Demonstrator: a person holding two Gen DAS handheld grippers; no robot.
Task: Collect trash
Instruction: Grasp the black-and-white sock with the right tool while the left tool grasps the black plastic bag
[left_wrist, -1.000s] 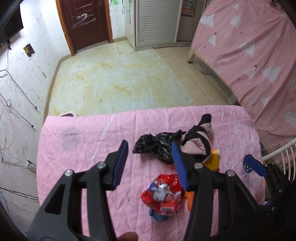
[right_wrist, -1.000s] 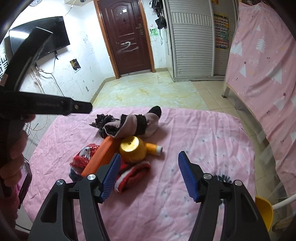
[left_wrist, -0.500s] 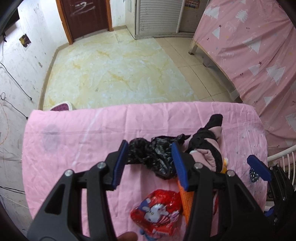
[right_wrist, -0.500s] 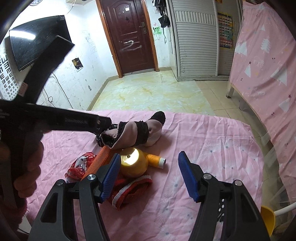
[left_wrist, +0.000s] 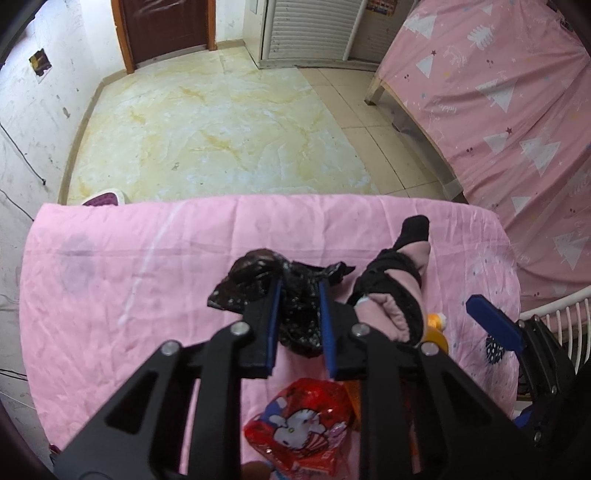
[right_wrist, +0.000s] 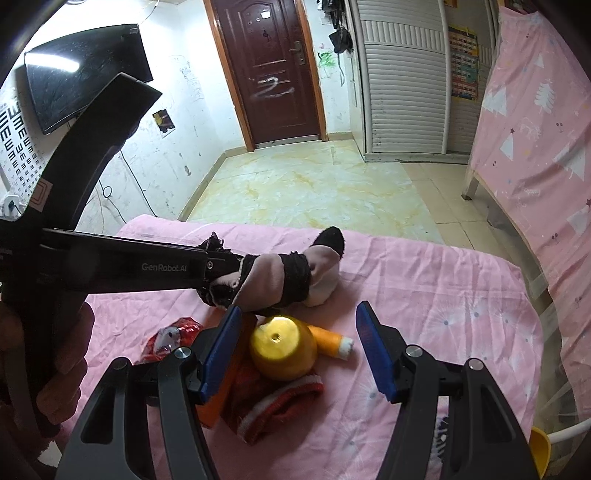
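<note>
A crumpled black plastic bag lies on the pink cloth-covered table. My left gripper is shut on it, the blue pads pressing into its middle. In the right wrist view the left gripper's body reaches in from the left, its tips hidden behind a pink and black sock; a bit of the black bag pokes out above. A red snack wrapper lies nearer me. My right gripper stands open above a yellow cone-shaped object, holding nothing.
An orange thread spool, a red knit piece and an orange flat object crowd around the yellow object. A pink-sheeted bed stands to the right, with a white rack at the table's right edge. Tiled floor lies beyond.
My left gripper came down over the black bag and its jaws closed on it. The right gripper drifted a little closer to the pile, still open.
</note>
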